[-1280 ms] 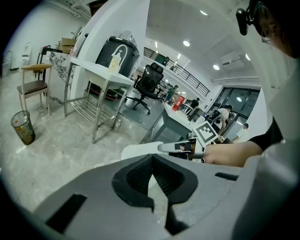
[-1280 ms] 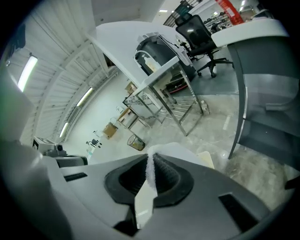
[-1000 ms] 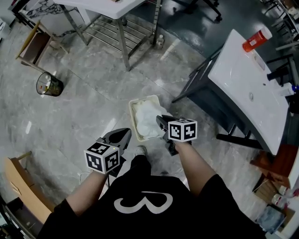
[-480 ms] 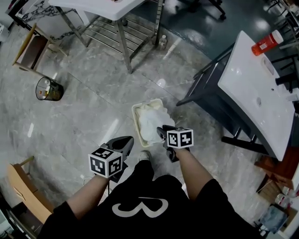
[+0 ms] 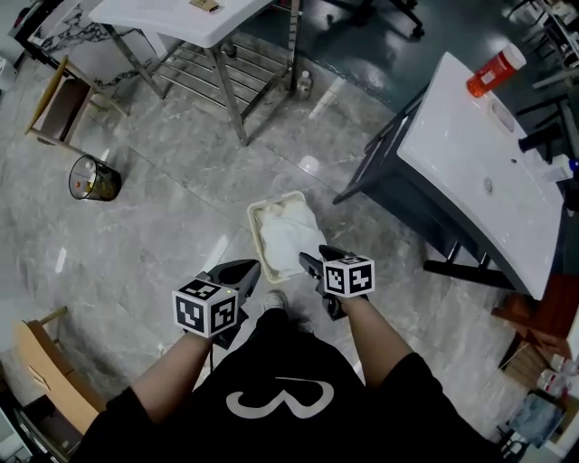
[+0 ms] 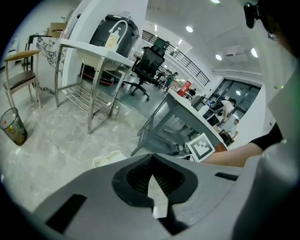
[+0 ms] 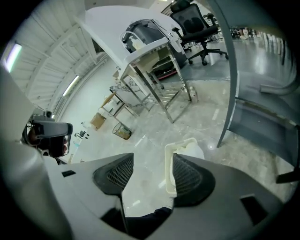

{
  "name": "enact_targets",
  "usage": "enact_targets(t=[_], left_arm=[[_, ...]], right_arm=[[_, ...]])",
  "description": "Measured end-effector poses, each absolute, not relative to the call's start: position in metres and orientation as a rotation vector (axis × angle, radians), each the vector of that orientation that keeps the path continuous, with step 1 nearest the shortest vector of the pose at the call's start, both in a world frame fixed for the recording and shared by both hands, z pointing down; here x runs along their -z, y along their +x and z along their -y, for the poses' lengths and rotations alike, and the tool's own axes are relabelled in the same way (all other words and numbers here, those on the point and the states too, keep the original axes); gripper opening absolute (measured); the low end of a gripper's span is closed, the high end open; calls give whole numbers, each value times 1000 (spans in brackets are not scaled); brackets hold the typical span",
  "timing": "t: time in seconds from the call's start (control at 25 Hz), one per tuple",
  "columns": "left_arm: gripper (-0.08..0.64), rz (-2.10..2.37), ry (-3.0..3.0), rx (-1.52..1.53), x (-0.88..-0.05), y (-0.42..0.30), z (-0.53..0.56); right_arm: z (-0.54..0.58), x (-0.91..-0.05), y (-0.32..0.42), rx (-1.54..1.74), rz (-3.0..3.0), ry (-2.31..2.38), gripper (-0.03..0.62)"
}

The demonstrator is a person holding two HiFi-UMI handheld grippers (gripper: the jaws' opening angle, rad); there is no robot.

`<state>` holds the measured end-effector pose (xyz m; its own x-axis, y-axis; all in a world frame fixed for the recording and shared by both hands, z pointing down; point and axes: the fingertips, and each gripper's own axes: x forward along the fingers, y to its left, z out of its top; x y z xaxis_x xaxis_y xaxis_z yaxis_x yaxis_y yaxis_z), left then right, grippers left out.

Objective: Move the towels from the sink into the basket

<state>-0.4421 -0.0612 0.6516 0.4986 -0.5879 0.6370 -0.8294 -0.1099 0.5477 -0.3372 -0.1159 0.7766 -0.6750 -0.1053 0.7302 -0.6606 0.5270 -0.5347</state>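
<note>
Item count, as visible:

- Basket [image 5: 256, 217]: one, white, on the floor.
- Towels [image 5: 285, 244]: one white heap in the basket; the number of separate pieces cannot be told.
- Sink [image 5: 479, 172]: one, white, on a dark stand.
- Red bottle [image 5: 495, 72]: one, on the sink top.
- Table [image 5: 181, 14]: one, white top, steel frame.
- Small bottle [image 5: 305, 84]: one, on the floor by a table leg.
- Wire wastebasket [image 5: 94, 178]: one.
- Wooden chair [image 5: 61, 90] beside the table: one.
- Black office chair [image 6: 151, 63]: one.
</note>
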Motion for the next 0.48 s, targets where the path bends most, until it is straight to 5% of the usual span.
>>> enact_targets(t=[0.36,0.48], left_arm=[[6,1213,1862,-240,-594,-394,35],[6,1228,1906,-211,-564,-376,23]], right_arm=[[86,-638,-303,-1017,2442,501,234],[69,-585,-288,-947,2553,447,170]])
